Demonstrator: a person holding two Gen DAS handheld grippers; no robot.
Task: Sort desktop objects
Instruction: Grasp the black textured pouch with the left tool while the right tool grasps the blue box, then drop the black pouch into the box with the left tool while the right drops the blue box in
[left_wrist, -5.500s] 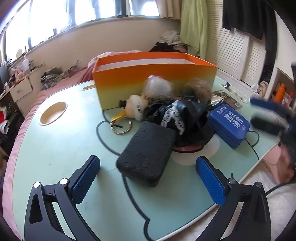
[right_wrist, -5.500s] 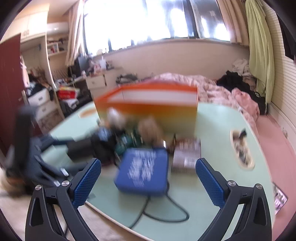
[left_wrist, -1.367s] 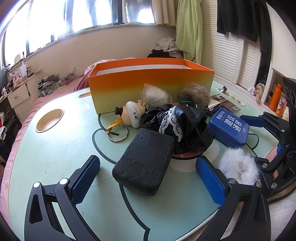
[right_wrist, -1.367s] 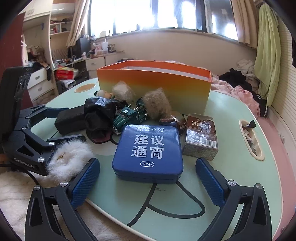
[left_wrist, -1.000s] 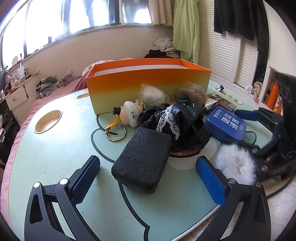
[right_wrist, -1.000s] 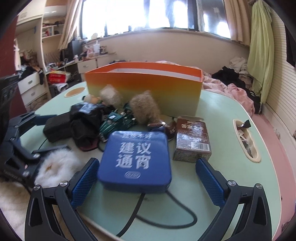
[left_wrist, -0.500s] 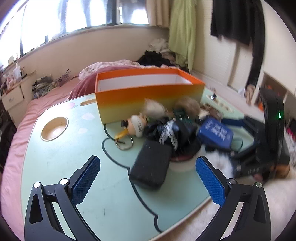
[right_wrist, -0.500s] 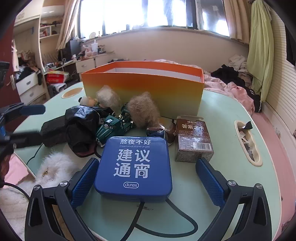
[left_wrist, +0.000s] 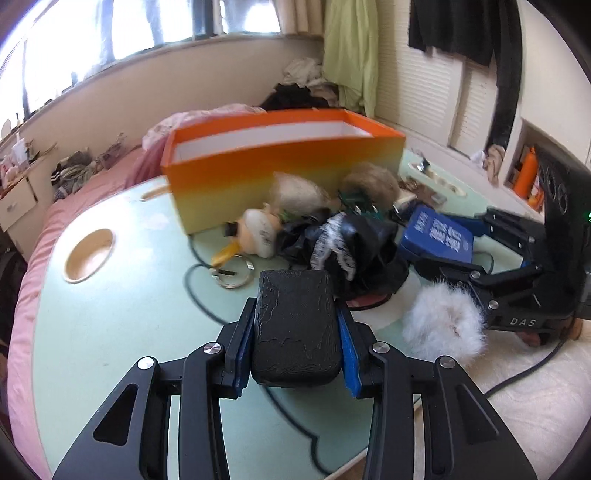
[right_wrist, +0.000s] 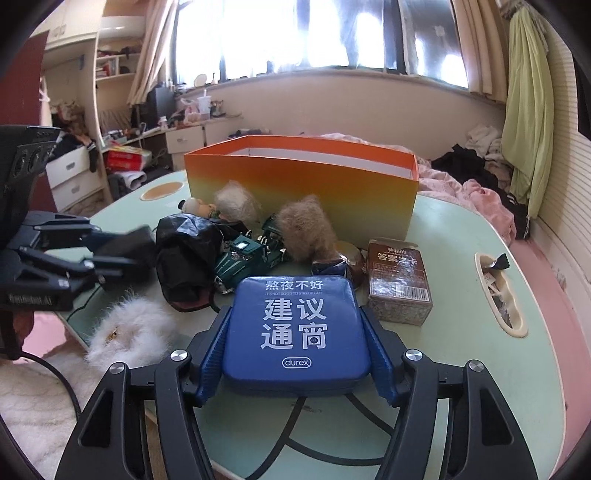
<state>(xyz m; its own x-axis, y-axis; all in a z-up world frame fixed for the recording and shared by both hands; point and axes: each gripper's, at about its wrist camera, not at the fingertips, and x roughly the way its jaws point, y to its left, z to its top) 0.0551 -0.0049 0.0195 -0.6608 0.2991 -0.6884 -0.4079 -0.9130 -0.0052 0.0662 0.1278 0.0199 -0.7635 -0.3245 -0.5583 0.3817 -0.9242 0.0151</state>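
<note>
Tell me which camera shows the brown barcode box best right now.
The right wrist view. The brown box sits unobstructed there, its top label and barcode readable, just right of the blue tin held in the right claw. In the left wrist view it is blurred and mostly hidden behind the clutter.

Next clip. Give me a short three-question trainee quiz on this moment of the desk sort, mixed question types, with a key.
1. True or false: the left claw is shut on the black textured case.
2. Multiple choice: what does the right claw grip? A) brown carton B) blue tin C) green toy car
3. Fill in: the open orange box stands ___ the pile of items, seen from the right wrist.

Key
1. True: both pads press the case's sides.
2. B: the blue tin sits between the pads; the brown carton and green toy car lie free on the table.
3. Behind.
</note>
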